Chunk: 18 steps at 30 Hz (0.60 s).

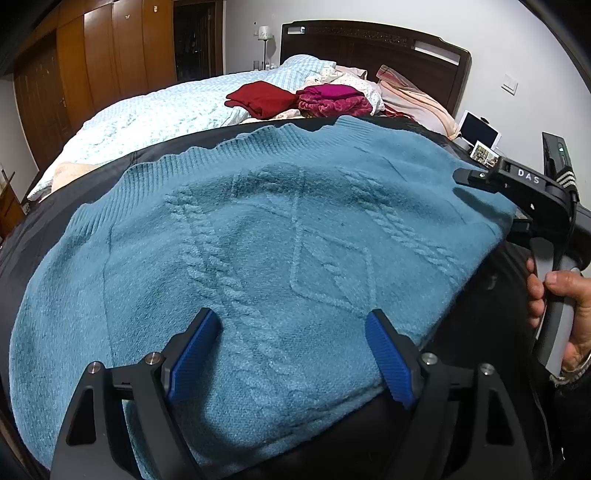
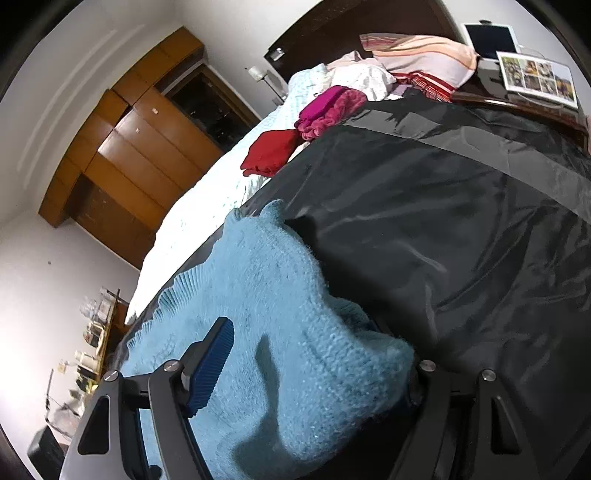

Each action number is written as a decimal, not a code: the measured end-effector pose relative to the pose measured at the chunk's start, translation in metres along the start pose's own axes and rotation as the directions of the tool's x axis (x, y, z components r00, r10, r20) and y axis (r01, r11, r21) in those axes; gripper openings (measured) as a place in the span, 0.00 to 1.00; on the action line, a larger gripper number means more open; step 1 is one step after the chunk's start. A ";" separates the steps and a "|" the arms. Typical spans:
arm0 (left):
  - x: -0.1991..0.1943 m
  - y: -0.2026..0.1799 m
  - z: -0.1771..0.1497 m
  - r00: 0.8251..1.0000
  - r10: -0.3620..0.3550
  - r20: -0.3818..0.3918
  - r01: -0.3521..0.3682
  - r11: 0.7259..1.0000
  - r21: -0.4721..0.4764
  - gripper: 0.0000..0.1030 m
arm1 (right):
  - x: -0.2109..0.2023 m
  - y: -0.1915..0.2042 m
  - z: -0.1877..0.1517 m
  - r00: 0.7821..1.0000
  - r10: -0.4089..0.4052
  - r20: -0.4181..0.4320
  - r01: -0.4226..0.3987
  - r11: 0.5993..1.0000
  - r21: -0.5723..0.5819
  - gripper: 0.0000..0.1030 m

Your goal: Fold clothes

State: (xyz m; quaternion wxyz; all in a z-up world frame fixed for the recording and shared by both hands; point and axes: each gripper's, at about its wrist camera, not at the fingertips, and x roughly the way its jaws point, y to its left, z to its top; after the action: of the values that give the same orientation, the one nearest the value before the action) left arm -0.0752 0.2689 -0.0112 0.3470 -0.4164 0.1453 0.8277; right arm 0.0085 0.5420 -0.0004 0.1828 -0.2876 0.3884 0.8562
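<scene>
Sweater point(image 1: 258, 236): thick, soft, floppy knit on bed's dark cover point(image 2: 461, 221), best pinched at edges; left tool point(image 1: 291, 354) apart above it, right tool point(image 2: 314, 354) apart astride its corner.

Left wrist view: sits low and close over the blue sweater point(image 1: 258, 258), level, looking along the bed point(image 1: 155, 114) toward the headboard point(image 1: 369, 44); the right gripper point(image 1: 480, 177) shows at its right edge.

Right wrist view: rolled hard to one side, closer still, at the sweater's point(image 2: 280, 314) edge over black sheet point(image 2: 461, 221).

Shared: sweater, red garment point(image 1: 262, 98) point(image 2: 269, 151), magenta pile point(image 1: 332, 99) point(image 2: 328, 107), wardrobe point(image 1: 110, 55) point(image 2: 147, 147), lamp point(image 1: 265, 35) point(image 2: 258, 74).
</scene>
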 end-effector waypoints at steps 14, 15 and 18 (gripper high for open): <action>0.000 -0.011 -0.002 1.000 0.016 0.007 -0.016 1.000 0.025 0.83 | 0.002 -0.005 0.002 1.000 -0.014 -0.016 0.014 1.000 -0.025 0.50; 0.000 -0.011 -0.002 1.000 0.015 0.007 -0.016 1.000 0.025 0.83 | 0.002 -0.006 0.002 1.000 -0.013 -0.016 0.013 1.000 -0.025 0.50; 0.000 -0.012 -0.002 1.000 0.015 0.009 -0.015 1.000 0.028 0.83 | 0.002 -0.006 0.002 1.000 -0.014 -0.017 0.014 1.000 -0.028 0.50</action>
State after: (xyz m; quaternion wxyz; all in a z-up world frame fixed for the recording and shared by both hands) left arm -0.0659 0.2761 -0.0120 0.3472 -0.4070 0.1584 0.8299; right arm 0.0093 0.5478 -0.0041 0.1813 -0.3003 0.3760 0.8576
